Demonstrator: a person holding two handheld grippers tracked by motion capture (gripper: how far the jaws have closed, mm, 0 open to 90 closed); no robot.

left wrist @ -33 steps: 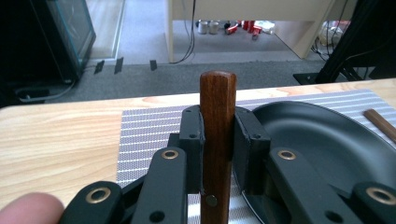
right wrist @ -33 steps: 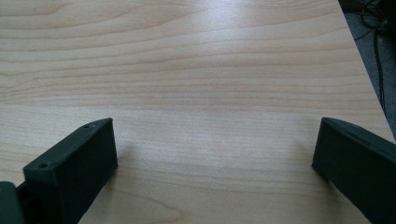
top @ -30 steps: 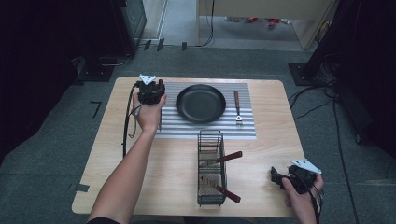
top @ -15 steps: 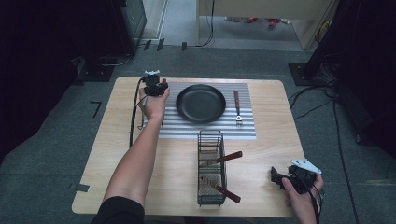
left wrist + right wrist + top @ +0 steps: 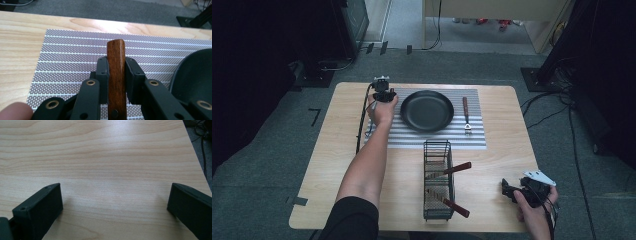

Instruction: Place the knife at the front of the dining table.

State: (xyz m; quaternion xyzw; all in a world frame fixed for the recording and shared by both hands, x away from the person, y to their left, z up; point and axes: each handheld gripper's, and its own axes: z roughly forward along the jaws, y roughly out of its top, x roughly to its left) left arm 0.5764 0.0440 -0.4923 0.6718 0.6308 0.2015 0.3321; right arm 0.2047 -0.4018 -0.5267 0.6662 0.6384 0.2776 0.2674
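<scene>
Left gripper (image 5: 383,93), clamped on a wooden handle (image 5: 116,75), has moved from the mat's (image 5: 472,136) left part to its back left corner, beside the pan (image 5: 427,110). Basket (image 5: 437,180) stands mid-desk. Right gripper (image 5: 511,190), jaws wide and empty, unmoved at the desk's (image 5: 322,165) bare front right corner.

Even overhead light keeps the table (image 5: 492,150) bright while the surrounding room sinks into darkness. Soft shadows lie under the right claw (image 5: 115,202), whose near parts blur slightly.
</scene>
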